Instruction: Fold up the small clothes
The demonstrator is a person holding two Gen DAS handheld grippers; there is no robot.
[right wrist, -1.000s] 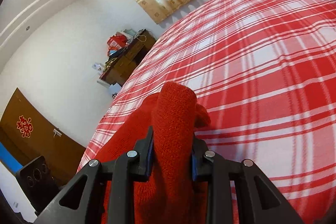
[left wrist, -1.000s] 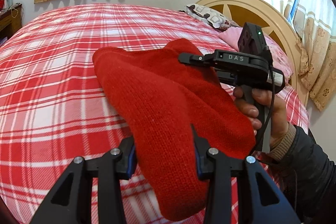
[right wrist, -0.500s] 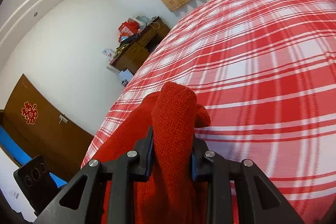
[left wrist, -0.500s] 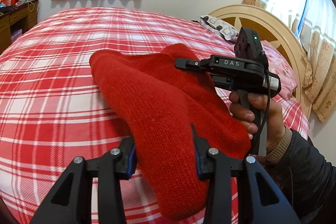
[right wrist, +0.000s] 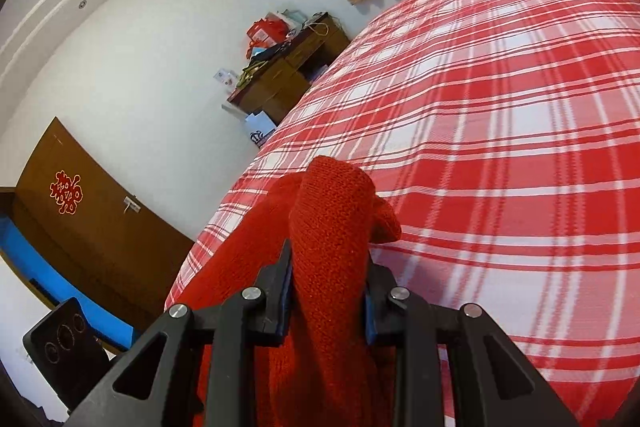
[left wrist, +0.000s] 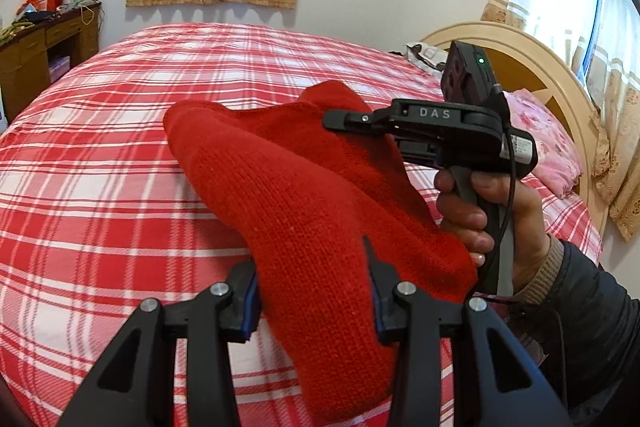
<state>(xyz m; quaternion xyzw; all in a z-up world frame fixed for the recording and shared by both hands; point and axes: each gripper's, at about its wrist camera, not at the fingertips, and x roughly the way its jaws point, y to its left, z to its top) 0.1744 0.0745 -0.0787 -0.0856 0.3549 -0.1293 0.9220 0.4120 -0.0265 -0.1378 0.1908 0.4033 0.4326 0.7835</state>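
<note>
Because the thick red knit [left wrist: 304,211] is bunched between the left gripper [left wrist: 312,291] fingers and the right gripper [right wrist: 326,287] clamps only a narrow ridge, either end could slip free and crumple the fold. The soft, ribbed garment hangs above the checked bed [left wrist: 100,155], not lying on it.

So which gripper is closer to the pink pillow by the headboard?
Right. The right gripper, clamped on the red knit garment, sits just in front of the pink pillow in the left wrist view. The left gripper grips the garment's near end, farther back.
</note>
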